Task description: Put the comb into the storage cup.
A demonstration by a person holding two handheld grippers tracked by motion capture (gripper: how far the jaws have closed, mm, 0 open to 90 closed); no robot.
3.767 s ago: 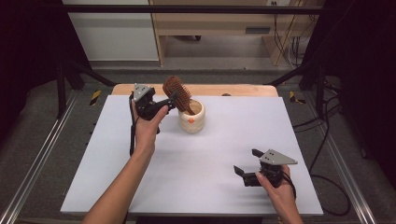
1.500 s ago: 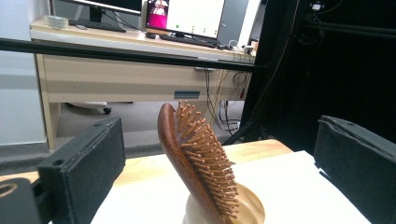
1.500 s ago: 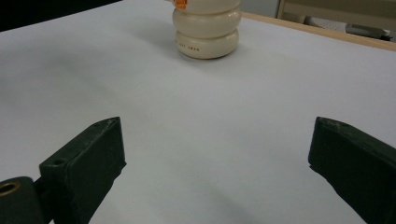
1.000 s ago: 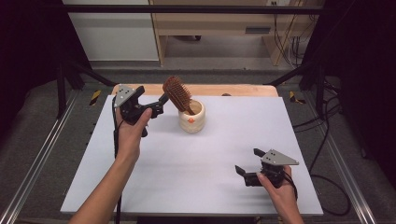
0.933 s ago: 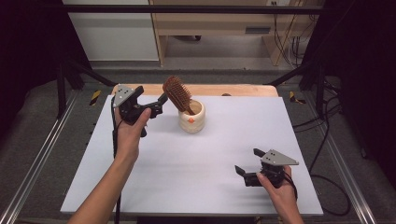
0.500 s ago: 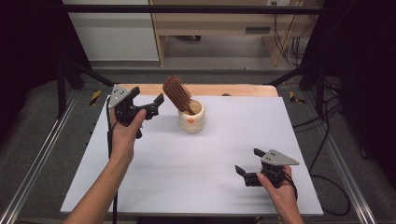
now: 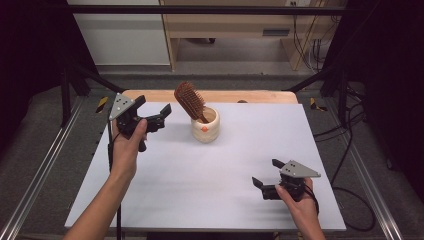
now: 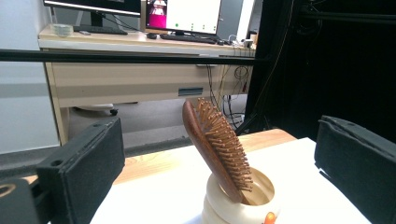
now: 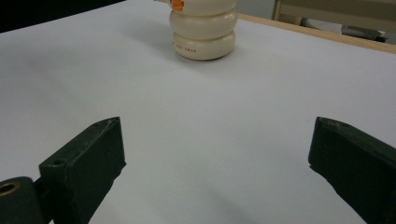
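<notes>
Plainly, the brown wooden hairbrush (image 7: 190,101) stands handle-down in the cream ribbed ceramic pot (image 7: 205,125) at the far middle of the white table (image 7: 200,185), and it lies just to the right of the left gripper (image 7: 159,113), whose jaws stand wide apart and empty. The brush's long axis tilts up and to the left, leaning its head toward that gripper; in the left gripper view the brush (image 8: 215,144) sits between the two jaws but farther off, not touching them. The right gripper (image 7: 264,180), also spread open, rests at the near right, well apart from the pot (image 9: 204,28). So the left hand is much the nearer. The handle is hidden inside the pot, and the small orange mark (image 7: 204,128) on its side is too small to make out.
</notes>
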